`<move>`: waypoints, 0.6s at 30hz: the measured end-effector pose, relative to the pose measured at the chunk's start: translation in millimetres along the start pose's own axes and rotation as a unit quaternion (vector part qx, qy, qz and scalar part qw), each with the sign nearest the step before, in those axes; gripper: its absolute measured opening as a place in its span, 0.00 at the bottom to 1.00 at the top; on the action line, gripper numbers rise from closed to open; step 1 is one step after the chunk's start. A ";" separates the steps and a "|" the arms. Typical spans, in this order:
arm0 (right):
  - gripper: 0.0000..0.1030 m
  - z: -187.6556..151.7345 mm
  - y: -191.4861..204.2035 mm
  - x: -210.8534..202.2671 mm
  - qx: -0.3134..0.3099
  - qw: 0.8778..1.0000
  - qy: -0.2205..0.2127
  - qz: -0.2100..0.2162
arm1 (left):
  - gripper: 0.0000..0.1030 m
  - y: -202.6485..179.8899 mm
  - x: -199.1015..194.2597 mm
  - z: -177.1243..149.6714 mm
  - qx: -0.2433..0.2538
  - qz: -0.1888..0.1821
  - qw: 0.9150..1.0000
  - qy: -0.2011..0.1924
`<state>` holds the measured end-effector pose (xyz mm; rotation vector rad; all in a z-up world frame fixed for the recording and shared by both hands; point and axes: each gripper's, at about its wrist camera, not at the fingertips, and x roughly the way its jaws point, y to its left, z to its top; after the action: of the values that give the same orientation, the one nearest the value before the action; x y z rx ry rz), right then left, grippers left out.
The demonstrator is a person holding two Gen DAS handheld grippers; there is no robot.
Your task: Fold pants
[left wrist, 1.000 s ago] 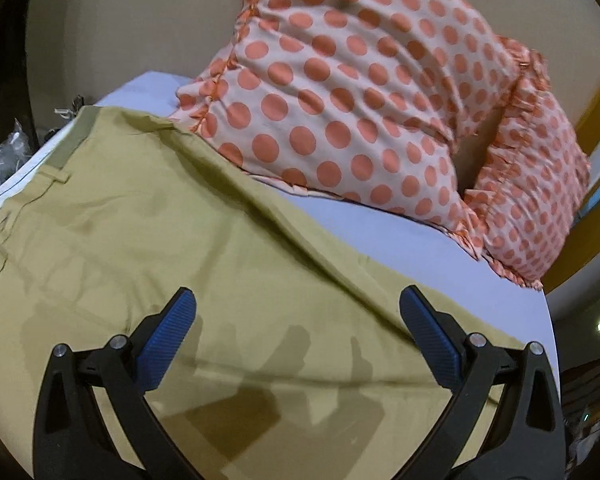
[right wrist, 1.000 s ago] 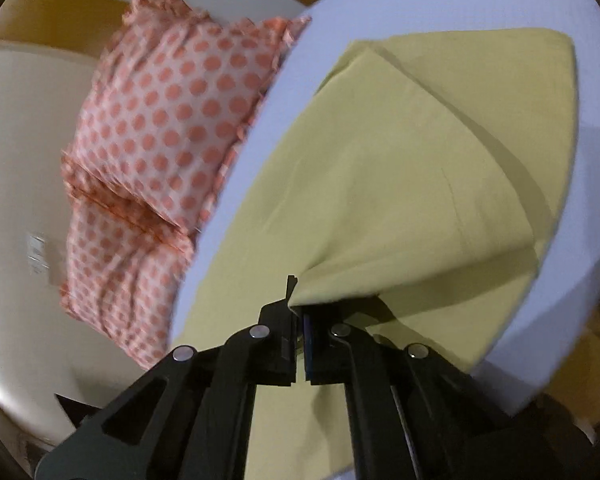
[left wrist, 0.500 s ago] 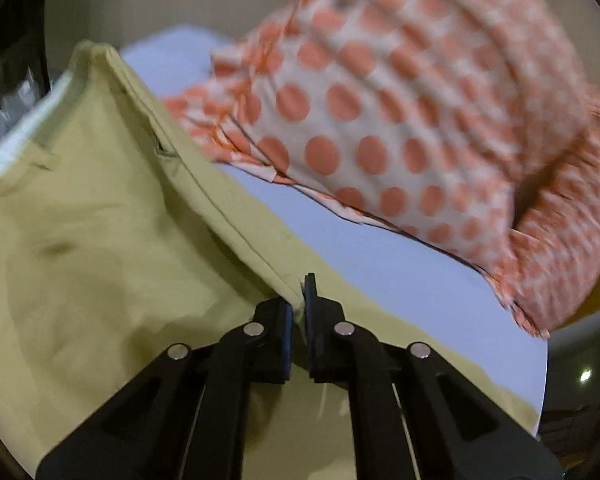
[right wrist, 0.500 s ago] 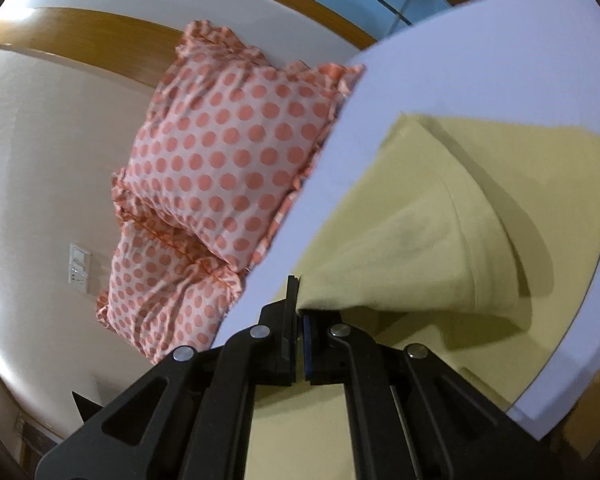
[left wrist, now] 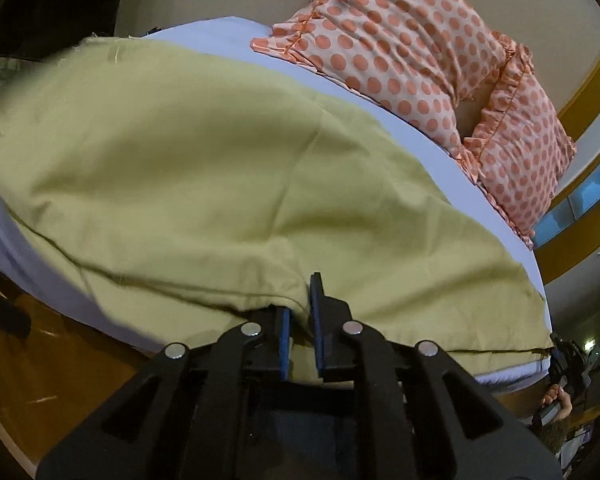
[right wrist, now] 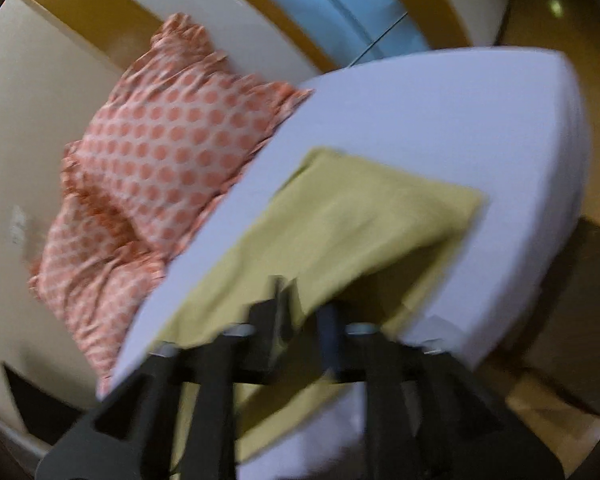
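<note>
Yellow-green pants (left wrist: 220, 176) lie folded over on a bed with a pale sheet (left wrist: 420, 132). My left gripper (left wrist: 300, 312) is nearly shut on the near edge of the pants' top layer, holding it at the bed's front edge. In the blurred right wrist view the pants (right wrist: 364, 224) stretch across the sheet (right wrist: 440, 120). My right gripper (right wrist: 304, 312) has its jaws a little apart with the pants' edge draped between them.
Two orange polka-dot pillows (left wrist: 420, 40) lean on the wall behind the bed, also in the right wrist view (right wrist: 160, 152). Wooden floor (left wrist: 40, 360) lies beside the bed. A window (right wrist: 340, 0) is behind the bed.
My left gripper closed on the pants and carried the layer over toward the near bed edge. My right gripper drew back with its fold, and its jaws have begun to part.
</note>
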<state>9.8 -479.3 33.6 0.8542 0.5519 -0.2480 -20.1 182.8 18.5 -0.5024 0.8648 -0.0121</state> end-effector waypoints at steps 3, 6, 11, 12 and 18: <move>0.62 3.1 -13.5 -18.1 -0.017 0.997 -0.065 -0.038 | 0.23 -3.1 -12.0 -13.9 0.011 0.006 1.000 -0.027; 0.62 9.1 -27.1 -14.8 -0.021 0.994 -0.081 -0.071 | 0.30 -0.8 -24.3 -23.9 0.013 0.007 0.999 -0.049; 0.62 4.9 -23.5 -2.5 -0.056 0.992 -0.087 -0.078 | 0.37 15.3 -47.1 -27.7 -0.016 0.011 0.996 -0.089; 0.60 0.7 -20.9 -2.3 -0.069 0.992 -0.086 -0.068 | 0.42 19.4 -53.2 -27.5 -0.025 0.026 0.994 -0.104; 0.38 -17.5 -12.3 1.7 -0.102 0.992 -0.080 -0.015 | 0.57 53.1 -83.1 -19.8 -0.095 0.067 0.978 -0.175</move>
<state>-0.2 -473.7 15.5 0.6231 0.4325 -0.2790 -99.2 238.9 45.4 -0.6029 0.5532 0.2774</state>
